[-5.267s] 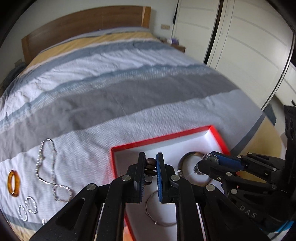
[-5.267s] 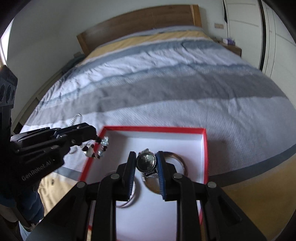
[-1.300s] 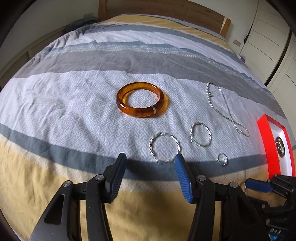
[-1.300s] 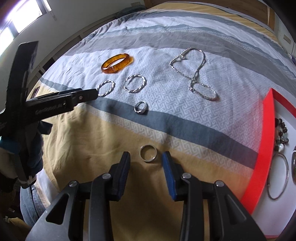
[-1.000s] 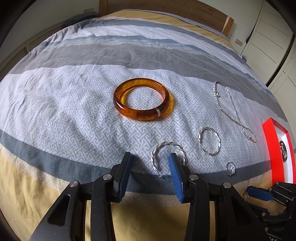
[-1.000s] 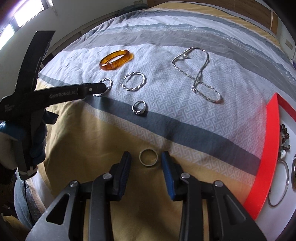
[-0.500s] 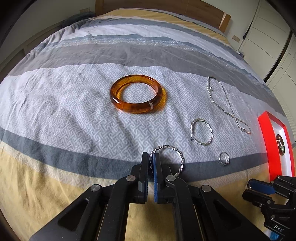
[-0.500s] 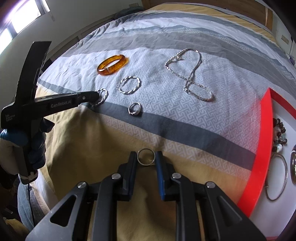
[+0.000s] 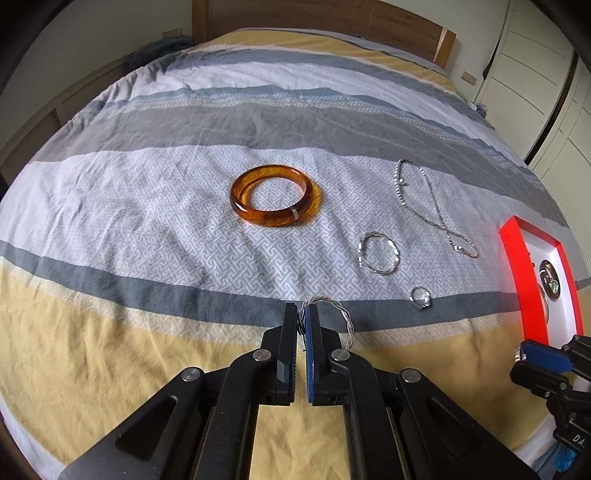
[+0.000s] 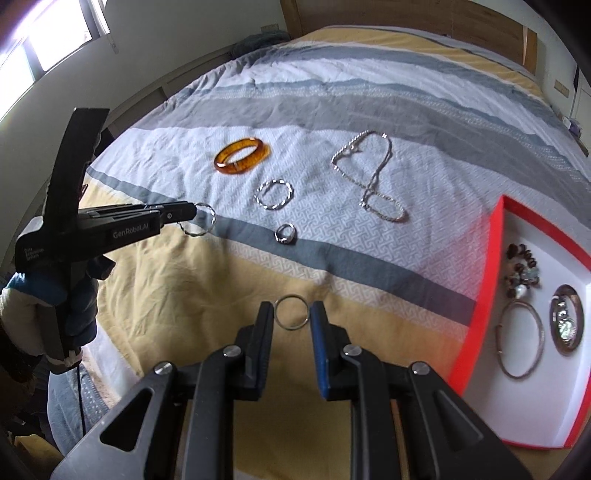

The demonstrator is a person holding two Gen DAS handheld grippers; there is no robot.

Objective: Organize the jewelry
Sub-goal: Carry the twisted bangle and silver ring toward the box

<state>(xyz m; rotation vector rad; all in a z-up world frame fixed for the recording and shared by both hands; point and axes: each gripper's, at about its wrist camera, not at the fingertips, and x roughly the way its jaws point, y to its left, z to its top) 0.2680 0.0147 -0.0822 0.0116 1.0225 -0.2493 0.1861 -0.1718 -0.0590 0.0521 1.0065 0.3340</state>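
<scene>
My left gripper (image 9: 302, 314) is shut on a twisted silver bangle (image 9: 338, 314) and holds it just above the bedspread; it also shows in the right wrist view (image 10: 201, 218). My right gripper (image 10: 291, 312) is shut on a plain silver ring (image 10: 291, 311), gripped across its width. On the bed lie an amber bangle (image 9: 272, 199), a second twisted silver bangle (image 9: 378, 252), a small stone ring (image 9: 421, 297) and a silver chain necklace (image 9: 430, 210). The red-rimmed white box (image 10: 476, 314) holds a bead bracelet (image 10: 521, 271), a thin bangle (image 10: 521, 345) and a watch (image 10: 567, 325).
The striped bedspread (image 9: 147, 206) covers the whole bed, with a wooden headboard (image 9: 332, 18) at the far end. White wardrobe doors (image 9: 546, 74) stand at the right. The box sits at the bed's right side.
Both grippers closed: the left on the twisted bangle, the right on the plain ring. Both pieces now sit lifted slightly off the bedspread.
</scene>
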